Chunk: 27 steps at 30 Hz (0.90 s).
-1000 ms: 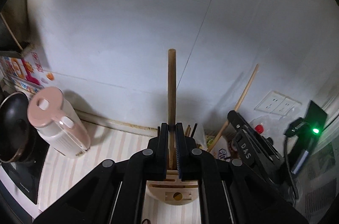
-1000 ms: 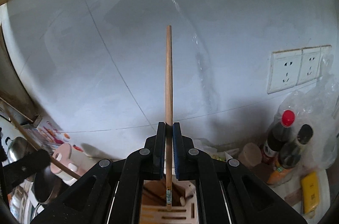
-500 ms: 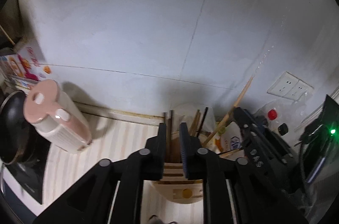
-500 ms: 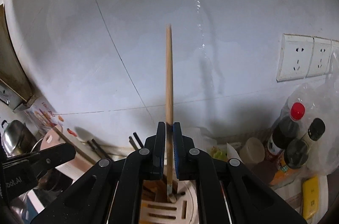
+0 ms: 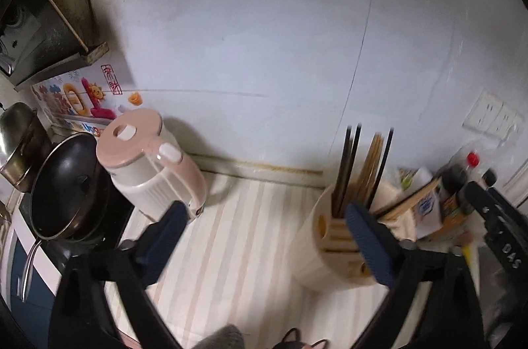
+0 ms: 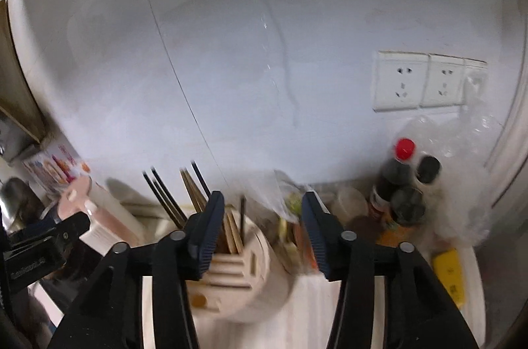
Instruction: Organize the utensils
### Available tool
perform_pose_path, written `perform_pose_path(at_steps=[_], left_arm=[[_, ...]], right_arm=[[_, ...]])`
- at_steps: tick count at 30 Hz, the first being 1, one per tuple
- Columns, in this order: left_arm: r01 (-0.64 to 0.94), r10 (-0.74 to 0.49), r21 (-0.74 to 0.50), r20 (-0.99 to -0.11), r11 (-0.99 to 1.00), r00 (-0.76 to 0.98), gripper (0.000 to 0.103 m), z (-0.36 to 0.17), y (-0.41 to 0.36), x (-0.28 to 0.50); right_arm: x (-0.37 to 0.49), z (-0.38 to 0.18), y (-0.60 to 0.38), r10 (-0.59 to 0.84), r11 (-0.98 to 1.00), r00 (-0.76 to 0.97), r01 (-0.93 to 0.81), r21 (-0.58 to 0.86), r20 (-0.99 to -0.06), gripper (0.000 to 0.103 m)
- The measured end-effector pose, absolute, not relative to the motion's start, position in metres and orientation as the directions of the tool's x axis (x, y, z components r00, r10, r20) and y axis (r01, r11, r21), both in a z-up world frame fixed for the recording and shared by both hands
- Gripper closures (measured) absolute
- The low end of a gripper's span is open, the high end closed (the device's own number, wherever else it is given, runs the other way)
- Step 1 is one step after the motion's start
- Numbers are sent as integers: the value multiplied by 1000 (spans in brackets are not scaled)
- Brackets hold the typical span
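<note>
Here, both chopsticks dropped into the utensil holder [image 5: 333,236], left gripper [image 5: 264,226] and right gripper [image 6: 260,226] have just been opening, jaws spread, nothing between; next, presumably, fetching remaining utensils.

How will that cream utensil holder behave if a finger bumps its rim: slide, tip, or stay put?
The utensil holder is tall for its footprint and its chopsticks stand well above the rim, so a high bump would probably rock or tip it. It looks like plastic, likely light, so a low push may slide it on the striped counter. The chopsticks sit loose and would likely rattle.
</note>
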State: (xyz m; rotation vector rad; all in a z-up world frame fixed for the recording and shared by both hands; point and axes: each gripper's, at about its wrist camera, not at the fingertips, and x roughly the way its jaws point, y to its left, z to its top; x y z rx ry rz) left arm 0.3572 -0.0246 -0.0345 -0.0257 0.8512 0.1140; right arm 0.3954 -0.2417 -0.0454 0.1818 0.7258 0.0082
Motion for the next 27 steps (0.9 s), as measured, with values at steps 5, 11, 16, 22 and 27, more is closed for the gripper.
perform_pose_path(at_steps=[5,11,16,22,27], left_arm=[[-98,124,79,-747,992,653,0,-47,-32,349],[-66,116,96,-745,993,657,0,-49,-38,342],[-47,86,74,-741,996,666,0,-43,-34,333],[-5,53,68,-725,998,687,0,-31,-30,309],[4,38,58,-700,998,713,0,-14,-25,278]], right_arm=[[381,-65,-243,0,990,721,99,102,-693,15],[367,-67,-246,-84,989,704,143,25,-705,4],[353,-58,-242,-140,983,705,182,-14,-695,3],[322,-41,-233,-196,972,717,233,-35,-669,3],[286,-24,-221,-213,967,740,251,-32,-638,3]])
